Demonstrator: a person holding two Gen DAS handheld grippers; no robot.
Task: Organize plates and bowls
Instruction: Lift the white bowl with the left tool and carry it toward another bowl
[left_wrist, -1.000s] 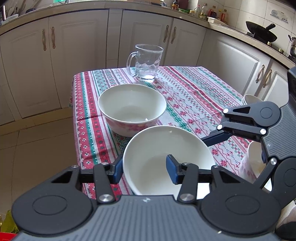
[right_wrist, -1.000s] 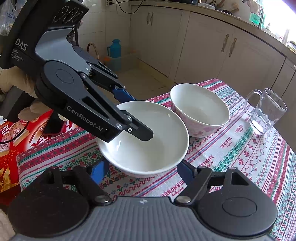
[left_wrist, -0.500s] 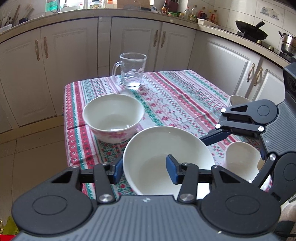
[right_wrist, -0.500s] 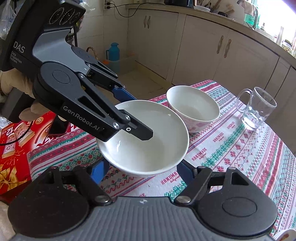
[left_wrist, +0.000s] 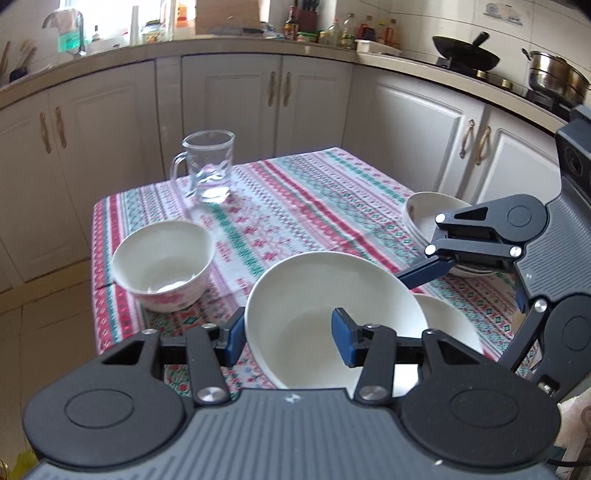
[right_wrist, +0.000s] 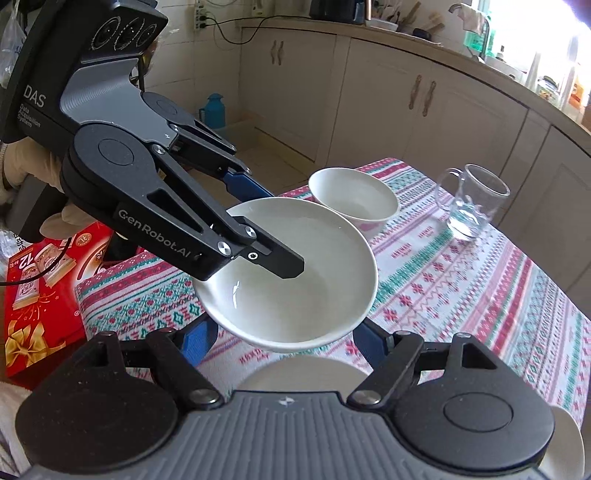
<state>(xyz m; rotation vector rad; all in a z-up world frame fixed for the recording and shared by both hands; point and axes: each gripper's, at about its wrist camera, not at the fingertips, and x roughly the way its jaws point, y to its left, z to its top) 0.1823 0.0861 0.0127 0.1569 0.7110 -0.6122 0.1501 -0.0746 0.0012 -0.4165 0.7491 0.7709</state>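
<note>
Floral bowl (left_wrist: 162, 264) sits at the table's left corner on the striped cloth (left_wrist: 295, 206), empty, free of both tools. Glass mug (left_wrist: 207, 170) stands behind it, well apart, out of the way.

Centre: wide white bowl (left_wrist: 332, 314) is in the air above the cloth, carried by both tools. Left gripper (left_wrist: 288, 332) pinches the near wall, one blue pad outside the rim, one inside; a rim pinch suits a bowl too wide to span. Right gripper (right_wrist: 280, 338) straddles the bowl's base from below, a finger on either side, jaws part spread. Looks like a cradle against tipping; whether its pads actually press the bowl I cannot tell.

Directly under the carried bowl: another white bowl (right_wrist: 306, 373), probably the nesting target.

Right: stack of white dishes (left_wrist: 432, 214) beside the right tool's linkage, partly hidden. Could equally be the destination.

Risk: a one-wall pinch lets the bowl pivot; hence, likely, the second tool.
</note>
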